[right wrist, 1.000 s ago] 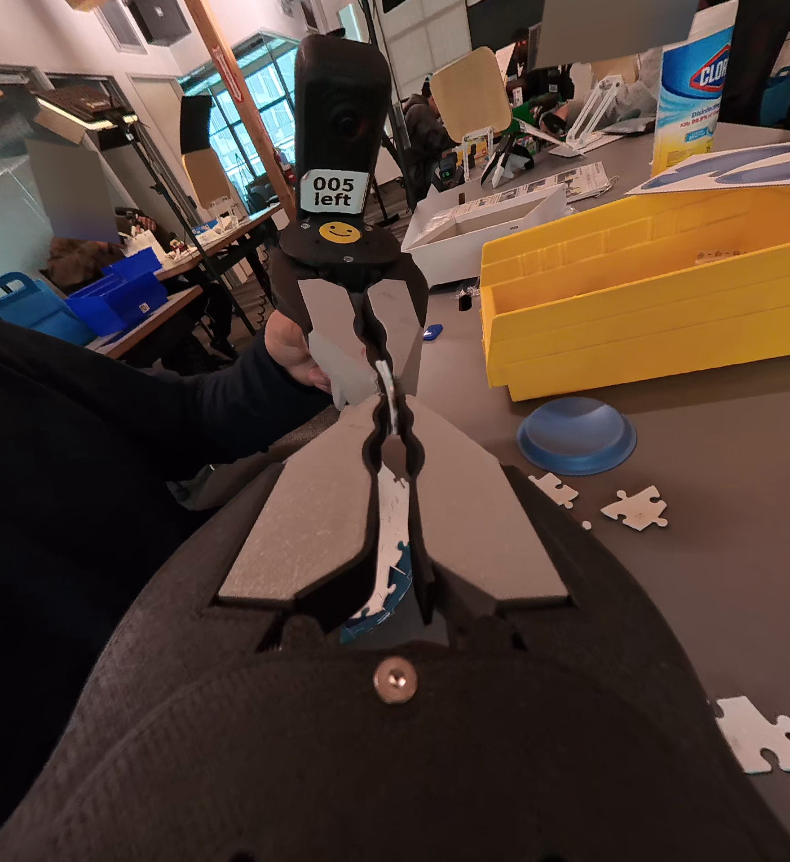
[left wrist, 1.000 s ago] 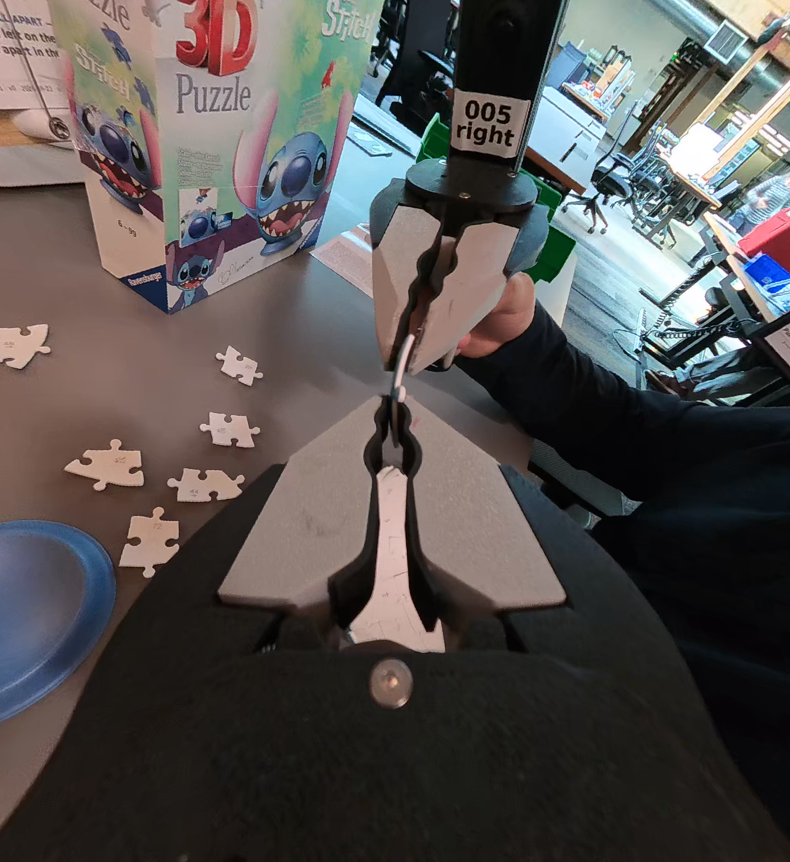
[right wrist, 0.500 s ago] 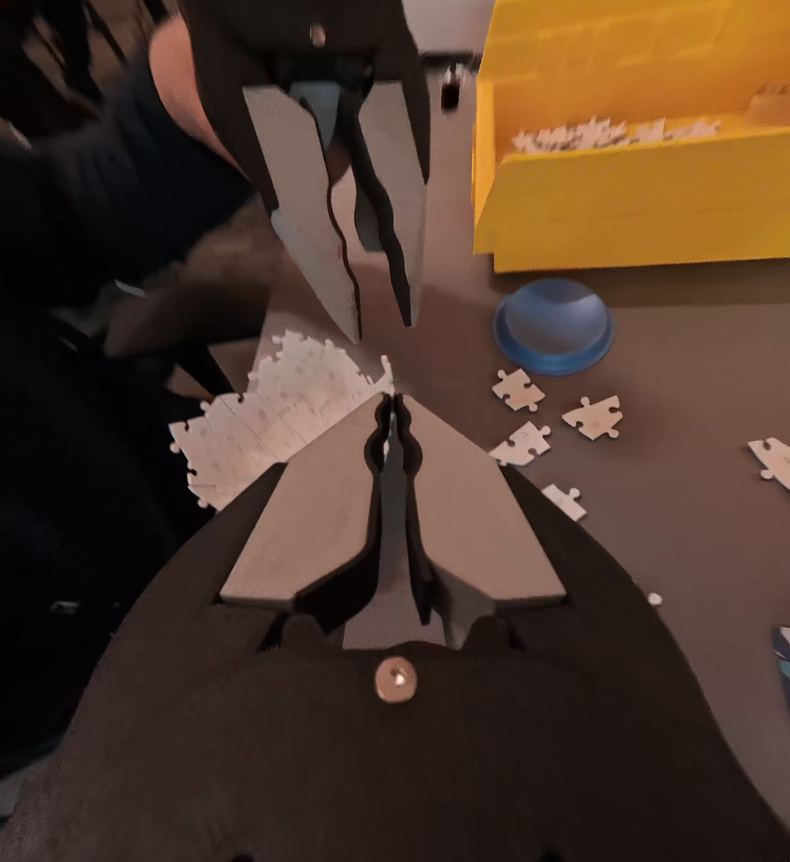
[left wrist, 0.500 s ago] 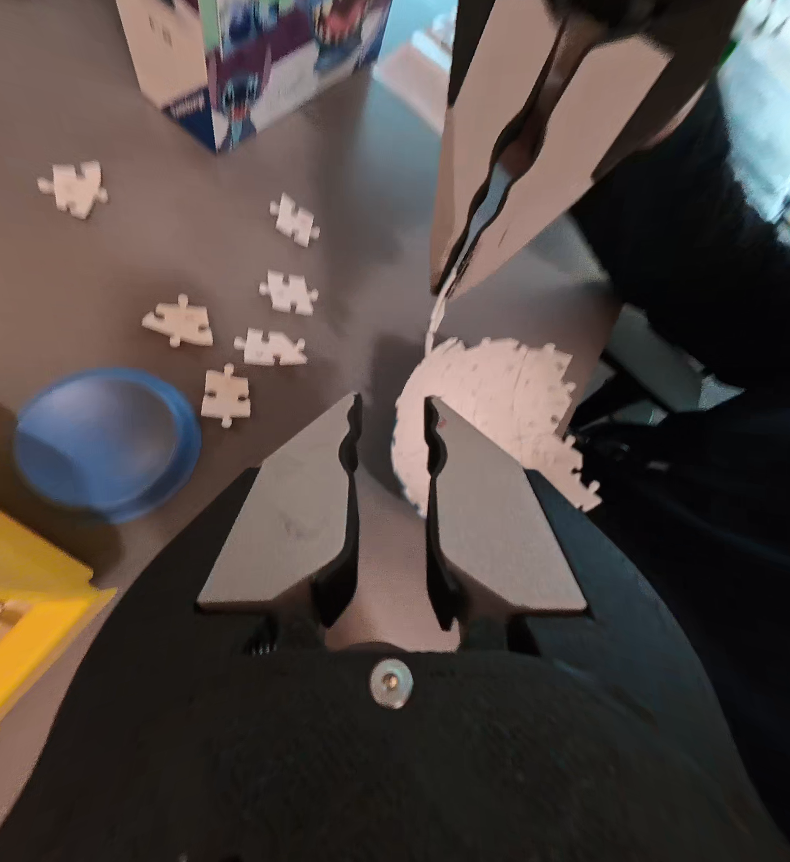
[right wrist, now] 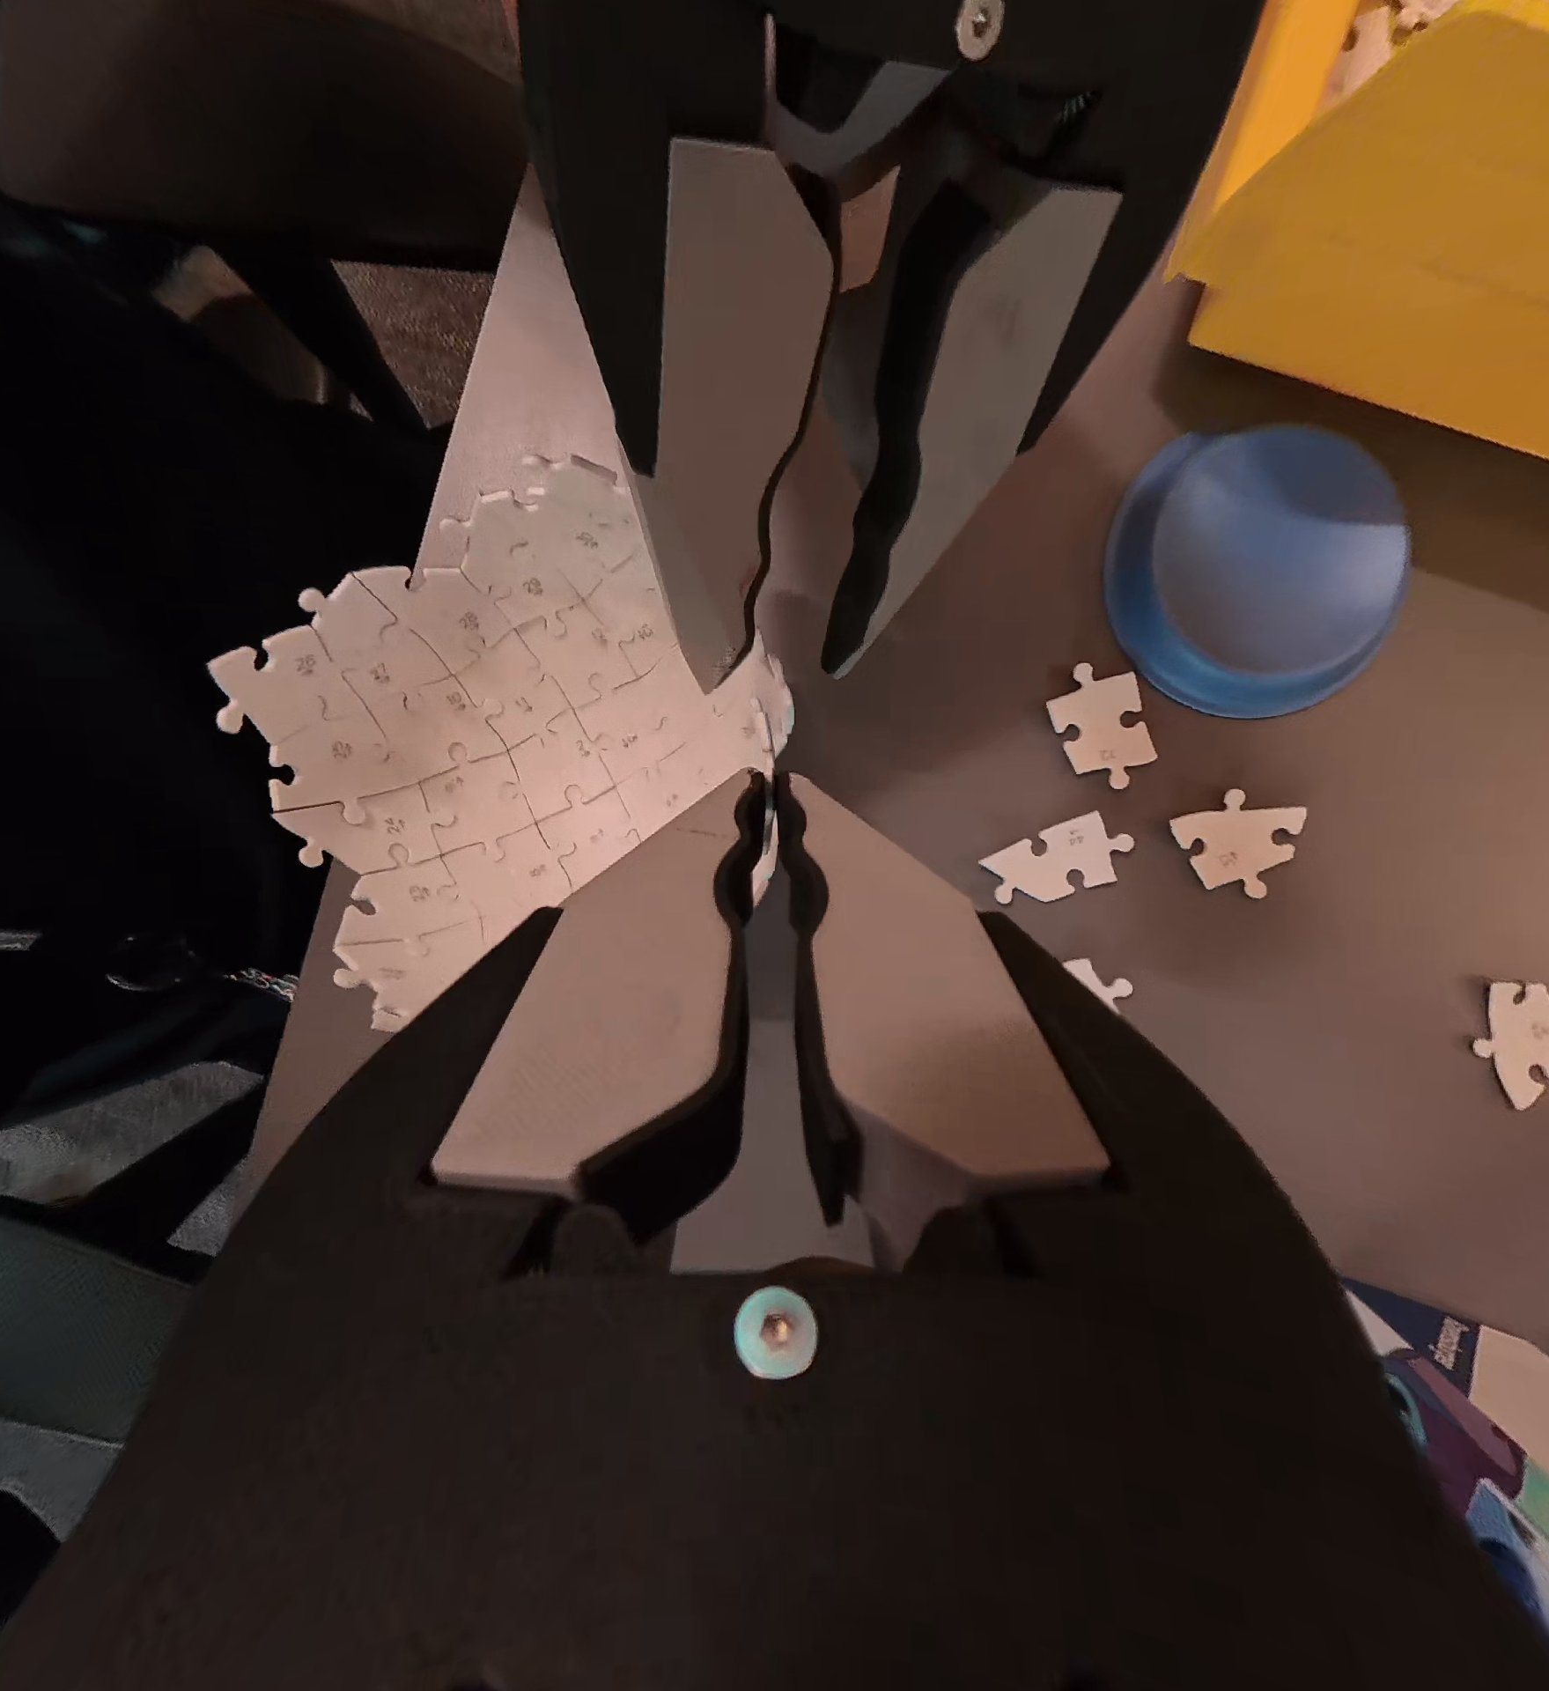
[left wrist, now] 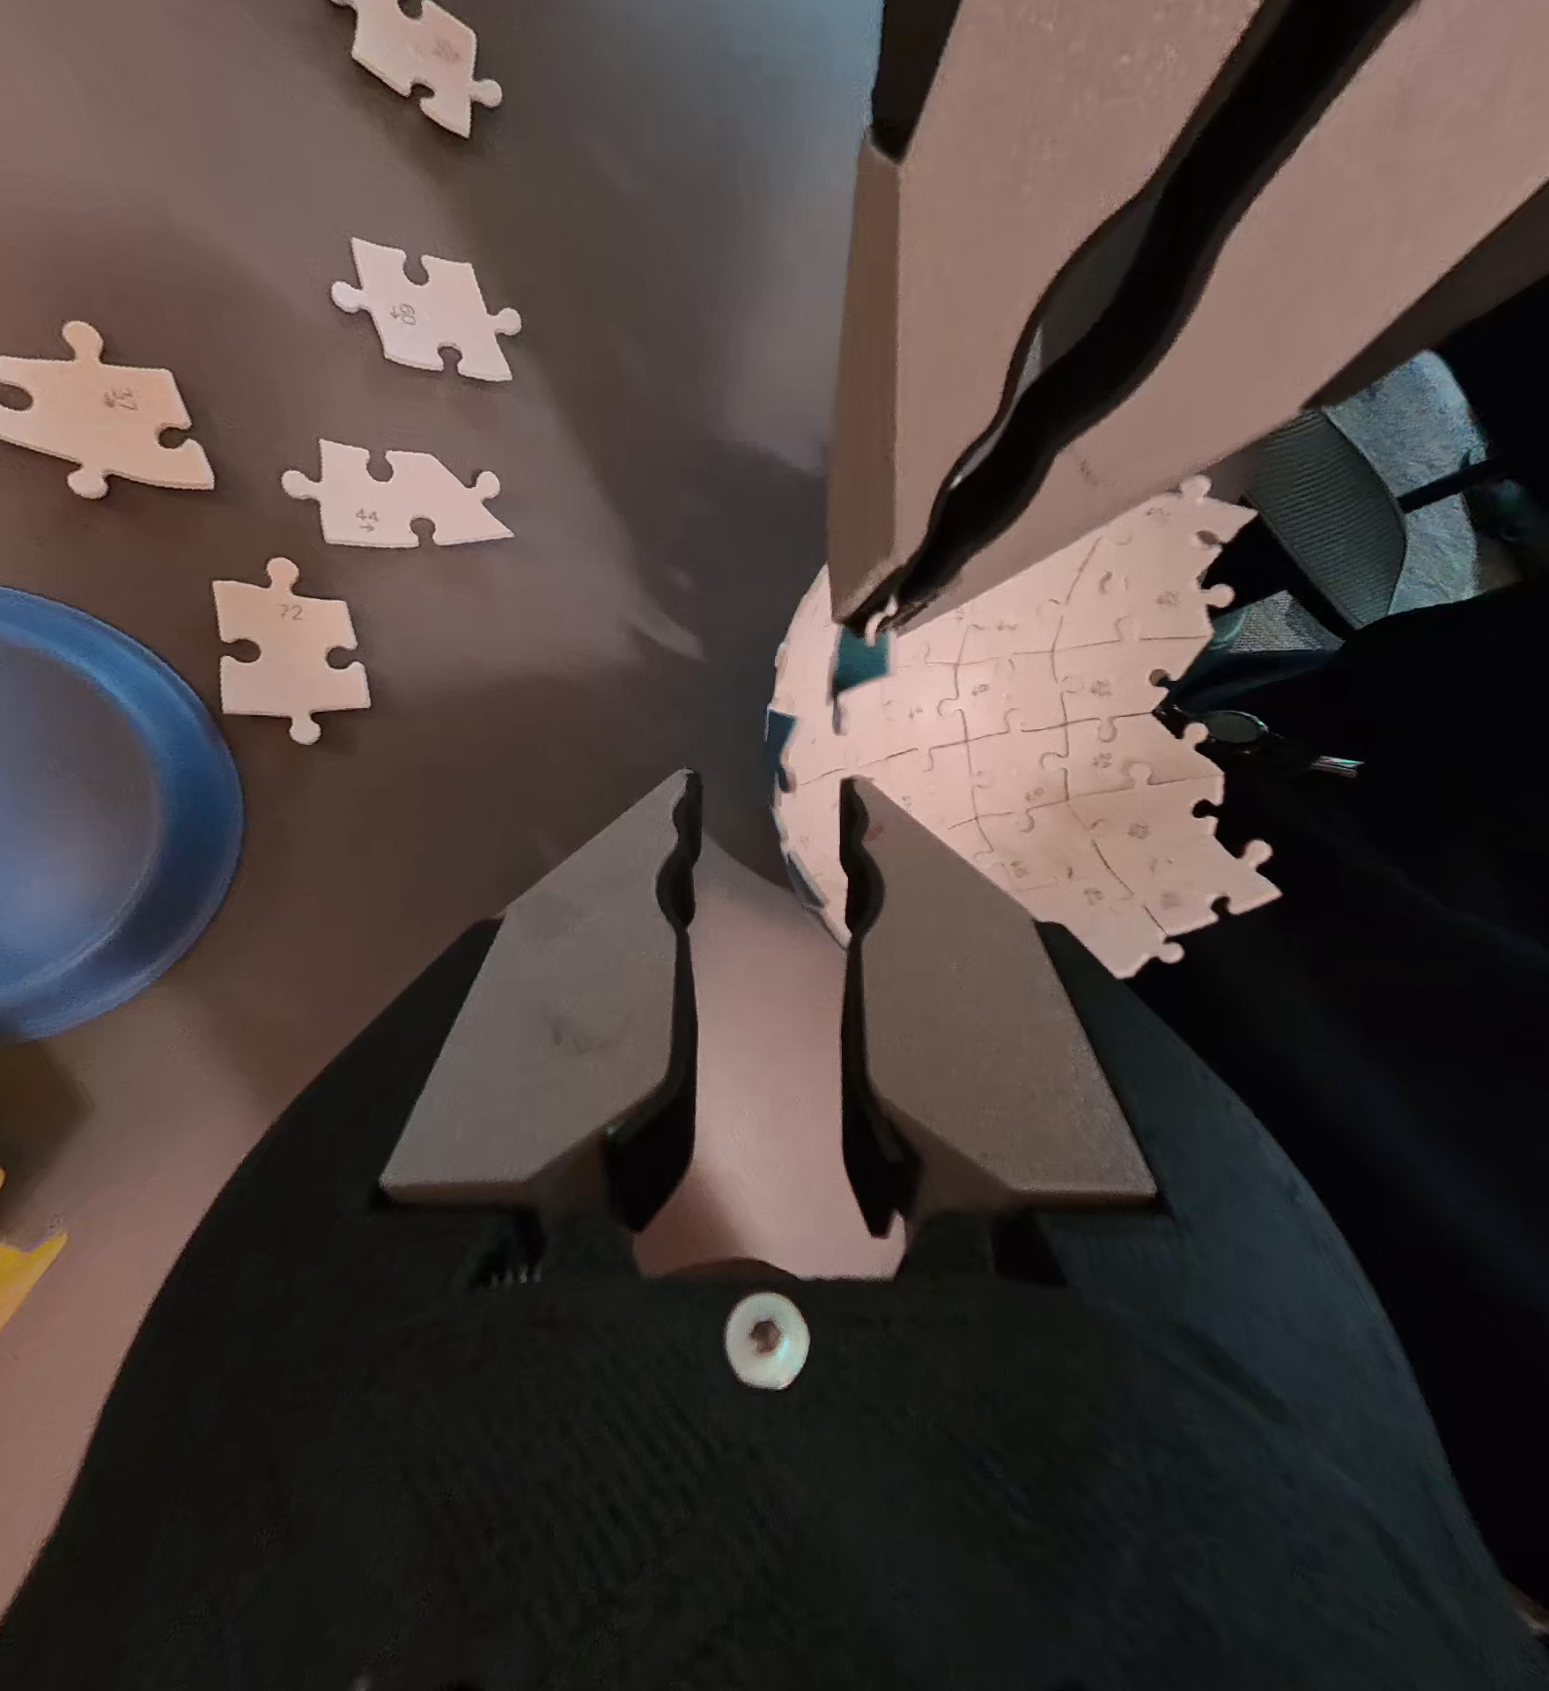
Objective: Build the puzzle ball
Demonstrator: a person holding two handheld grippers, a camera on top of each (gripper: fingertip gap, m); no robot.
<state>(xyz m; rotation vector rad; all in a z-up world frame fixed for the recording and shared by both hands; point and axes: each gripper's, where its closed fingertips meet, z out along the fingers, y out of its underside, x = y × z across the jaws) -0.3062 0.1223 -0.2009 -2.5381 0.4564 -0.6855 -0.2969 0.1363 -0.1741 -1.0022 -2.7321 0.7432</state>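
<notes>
The partly built puzzle ball (left wrist: 1054,732) is a curved shell of joined pieces, white numbered side up, over the table's near edge. My right gripper (right wrist: 770,791) is shut on the shell's rim; the shell (right wrist: 496,732) spreads out to its left. In the left wrist view the right gripper (left wrist: 880,608) comes down from the top and pinches that rim. My left gripper (left wrist: 769,796) is open and empty just beside the shell. In the right wrist view the left gripper (right wrist: 780,673) hangs open over the same rim.
Several loose white pieces (left wrist: 400,499) lie on the dark table (left wrist: 615,412), left of the shell. A blue round stand (left wrist: 48,805) sits beside them, also in the right wrist view (right wrist: 1255,567). A yellow bin (right wrist: 1393,229) stands behind. The puzzle box (right wrist: 1530,1464) lies at the lower right. Less than 4 cm separates the two grippers' tips.
Both grippers have tipped down toward the table. My left gripper let go of the shell and opened. My right gripper kept its hold and brought the shell low over the table edge.
</notes>
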